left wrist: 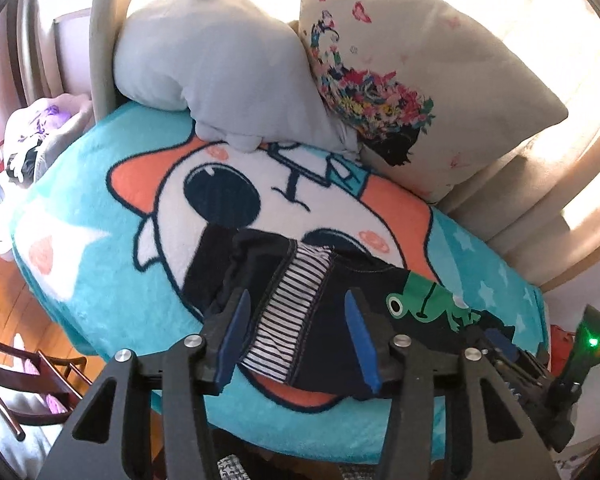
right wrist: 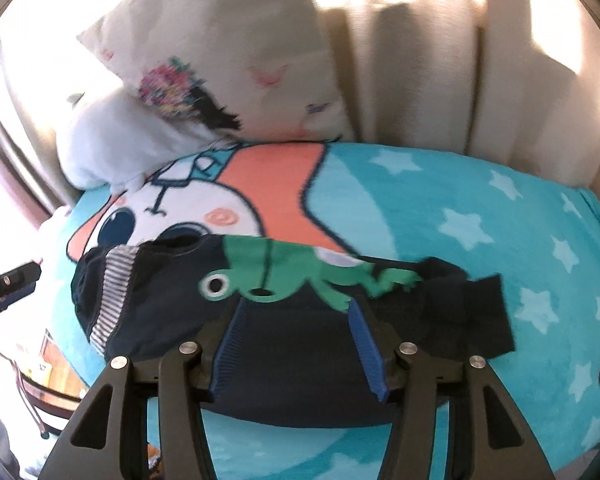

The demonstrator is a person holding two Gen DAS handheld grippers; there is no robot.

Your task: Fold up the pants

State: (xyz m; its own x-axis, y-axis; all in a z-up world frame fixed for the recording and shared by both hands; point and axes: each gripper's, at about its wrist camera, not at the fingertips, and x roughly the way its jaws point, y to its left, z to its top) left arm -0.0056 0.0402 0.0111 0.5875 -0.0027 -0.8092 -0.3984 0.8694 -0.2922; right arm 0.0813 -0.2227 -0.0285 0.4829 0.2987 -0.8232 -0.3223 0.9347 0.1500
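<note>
Pants [right wrist: 284, 320] blurred (motion); waistband hidden behind jaws

Black tool [left wrist: 298, 338] — blue pads [left wrist: 236, 332]

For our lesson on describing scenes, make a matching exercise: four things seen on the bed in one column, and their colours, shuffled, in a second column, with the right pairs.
Things:
1. pants
2. frog patch
3. blanket
4. plush pillow

Colours:
A. turquoise with white stars
B. pale grey
C. dark navy
D. green

Pairs: 1-C, 2-D, 3-A, 4-B
</note>
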